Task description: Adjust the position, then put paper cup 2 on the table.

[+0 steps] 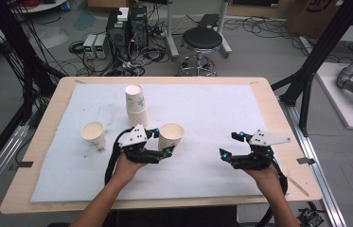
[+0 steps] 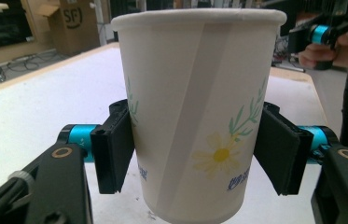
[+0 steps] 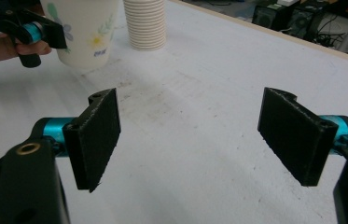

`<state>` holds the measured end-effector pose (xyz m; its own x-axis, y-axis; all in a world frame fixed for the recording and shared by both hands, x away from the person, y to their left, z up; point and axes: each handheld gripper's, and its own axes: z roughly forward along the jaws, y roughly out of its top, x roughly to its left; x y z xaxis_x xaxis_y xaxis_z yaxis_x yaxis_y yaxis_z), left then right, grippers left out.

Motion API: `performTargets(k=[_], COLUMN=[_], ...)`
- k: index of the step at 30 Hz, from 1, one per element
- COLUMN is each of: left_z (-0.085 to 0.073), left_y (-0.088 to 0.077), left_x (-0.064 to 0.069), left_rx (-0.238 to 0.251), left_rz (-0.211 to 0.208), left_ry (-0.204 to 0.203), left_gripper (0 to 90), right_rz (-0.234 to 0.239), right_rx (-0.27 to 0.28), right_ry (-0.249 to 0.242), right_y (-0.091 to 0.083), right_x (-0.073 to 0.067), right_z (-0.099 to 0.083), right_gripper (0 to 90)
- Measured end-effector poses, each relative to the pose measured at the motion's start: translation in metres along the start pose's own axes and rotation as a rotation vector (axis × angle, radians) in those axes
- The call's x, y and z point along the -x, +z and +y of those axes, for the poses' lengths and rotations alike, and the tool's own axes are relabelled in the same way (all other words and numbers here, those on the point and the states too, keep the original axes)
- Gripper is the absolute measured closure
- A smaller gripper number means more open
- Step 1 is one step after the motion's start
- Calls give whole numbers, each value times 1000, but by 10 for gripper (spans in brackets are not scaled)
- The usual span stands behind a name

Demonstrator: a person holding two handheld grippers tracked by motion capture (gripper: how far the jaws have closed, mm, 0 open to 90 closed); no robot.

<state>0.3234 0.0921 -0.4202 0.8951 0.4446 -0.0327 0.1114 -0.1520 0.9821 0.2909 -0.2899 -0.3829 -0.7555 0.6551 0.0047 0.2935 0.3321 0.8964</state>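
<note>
- At the middle of the white-covered table (image 1: pixel 221 109), the left tool (image 1: pixel 163 142) holds an upright daisy-print paper cup (image 1: pixel 171 136), just in front of the stack of paper cups (image 1: pixel 136 105).
- In the left gripper view the jaws flank that cup (image 2: pixel 195 121) at mid-height and touch its wall on both sides; the grip looks light, and the cup's base seems to stand just above the cloth.
- The right tool (image 1: pixel 233 144) hovers well apart to the right, jaws wide with nothing between them (image 3: pixel 188 140).
- Judged step: one cup has been separated from the stack and is being placed on the table; another single cup (image 1: pixel 93 135) already stands at the left.
- The next move calls for setting the base flat, then widening the jaws without tipping the cup.
- The right gripper view shows the ribbed rims of the stack (image 3: pixel 144 23) edge-on; the high view shows the layout of all the cups instead.
</note>
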Motion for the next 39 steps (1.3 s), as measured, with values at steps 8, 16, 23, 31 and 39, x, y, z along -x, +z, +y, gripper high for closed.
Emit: performTargets(k=[8,16,23,31,39], left_z=[1,1,8,12,4], left_y=[-4,-3,4,31,62], left_x=[-4,-6,-8,-10,-8], left_rx=[79,97,116,123,94], left_rz=[30,63,89,86,64], left_ry=[-5,-14,2,-16,-46], left_gripper=[339,339,339,331,331], right_rz=[-42,-62,-63,-65,-74], right_rx=[14,25,27,36,39], right_ry=[6,0,-4,0,-4], right_y=[-6,-11,-12,-14,-16], right_x=[3,4,3,5,7], right_z=[-6,-7,-5,-5,-6], right_gripper=[217,217,217,217,217])
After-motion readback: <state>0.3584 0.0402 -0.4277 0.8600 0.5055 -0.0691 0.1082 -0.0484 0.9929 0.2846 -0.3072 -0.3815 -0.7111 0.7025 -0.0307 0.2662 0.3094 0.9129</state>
